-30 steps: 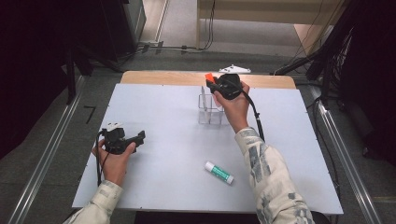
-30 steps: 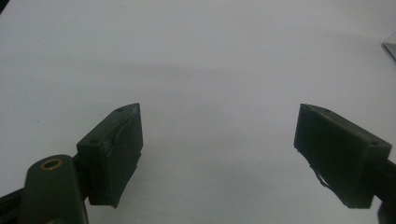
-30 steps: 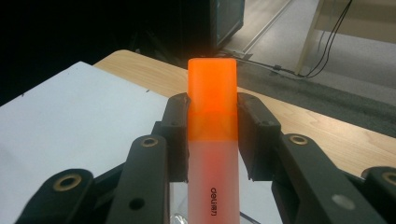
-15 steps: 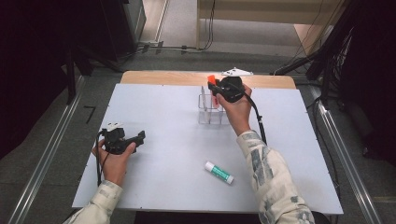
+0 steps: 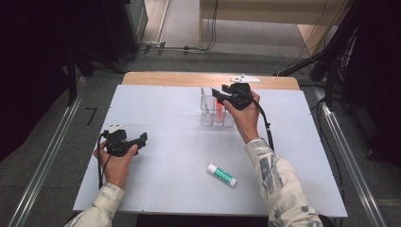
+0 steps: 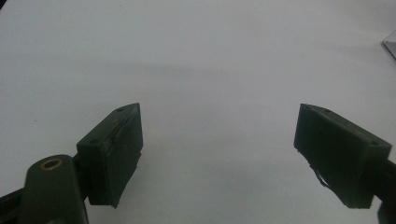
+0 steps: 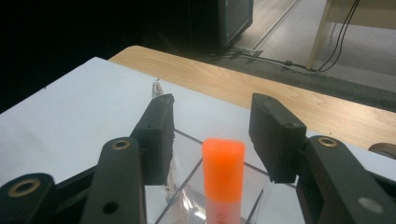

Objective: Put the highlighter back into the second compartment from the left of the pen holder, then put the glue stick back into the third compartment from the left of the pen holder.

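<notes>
Sorting step: we judged that we were loading a clear organizer [image 5: 215,113] near the desk's [image 5: 165,113] far edge, with an orange marker [image 7: 223,175] standing upright in one of its compartments.
Right gripper [image 5: 222,94]: we held it just above the organizer, jaws released and apart on either side of the marker's cap without touching it, as the right gripper view showed.
Left gripper [image 5: 142,138]: we rested it on the desk's near-left part, well apart from the organizer, jaws spread wide over bare white surface and grasping nothing.
Remaining item: a green-and-white glue stick [image 5: 222,174] lay flat near the desk's front edge, close to our right forearm.
Progress: we took the marker as placed, the glue stick as not yet handled.
Next move: we judged it called for lifting the right gripper straight up clear of the cap, then coming down over the glue stick across its length.
</notes>
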The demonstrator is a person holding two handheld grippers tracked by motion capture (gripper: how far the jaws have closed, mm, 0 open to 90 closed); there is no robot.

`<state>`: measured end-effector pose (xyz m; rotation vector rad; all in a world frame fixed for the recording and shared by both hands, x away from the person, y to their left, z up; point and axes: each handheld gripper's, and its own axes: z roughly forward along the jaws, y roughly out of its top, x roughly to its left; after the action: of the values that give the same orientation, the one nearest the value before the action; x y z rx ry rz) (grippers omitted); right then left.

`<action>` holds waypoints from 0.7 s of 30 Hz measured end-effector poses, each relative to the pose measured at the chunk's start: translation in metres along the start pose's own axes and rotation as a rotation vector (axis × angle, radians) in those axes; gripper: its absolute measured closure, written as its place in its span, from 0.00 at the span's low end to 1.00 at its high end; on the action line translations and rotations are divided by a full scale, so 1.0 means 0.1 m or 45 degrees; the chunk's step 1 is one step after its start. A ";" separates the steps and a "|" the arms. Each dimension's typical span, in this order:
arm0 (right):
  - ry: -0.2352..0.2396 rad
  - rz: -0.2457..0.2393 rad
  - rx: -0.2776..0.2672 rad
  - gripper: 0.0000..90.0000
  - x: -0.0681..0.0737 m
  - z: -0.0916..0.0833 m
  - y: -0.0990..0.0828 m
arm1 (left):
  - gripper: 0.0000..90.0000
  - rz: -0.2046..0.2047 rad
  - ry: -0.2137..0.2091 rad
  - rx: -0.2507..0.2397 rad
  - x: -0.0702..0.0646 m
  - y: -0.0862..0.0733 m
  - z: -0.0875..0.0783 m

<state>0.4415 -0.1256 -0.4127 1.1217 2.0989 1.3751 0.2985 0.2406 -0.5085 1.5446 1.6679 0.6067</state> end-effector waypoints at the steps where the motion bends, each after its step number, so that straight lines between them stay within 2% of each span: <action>1: -0.001 -0.001 0.002 0.53 0.00 -0.01 -0.01 | 0.19 -0.001 -0.001 -0.001 0.00 0.00 0.00; 10: 0.009 0.001 -0.006 0.49 -0.02 -0.10 -0.06 | 0.19 0.003 -0.002 -0.002 -0.03 0.00 0.01; 16: 0.011 0.007 -0.011 0.43 -0.04 -0.19 -0.11 | 0.19 0.009 -0.003 -0.001 -0.03 -0.01 0.00; 21: 0.013 -0.007 -0.014 0.40 -0.04 -0.26 -0.16 | 0.19 -0.006 -0.003 -0.001 -0.02 0.00 0.02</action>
<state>0.4195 -0.1465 -0.4157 1.1056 2.0972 1.3911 0.2997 0.2387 -0.5094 1.5404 1.6691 0.6029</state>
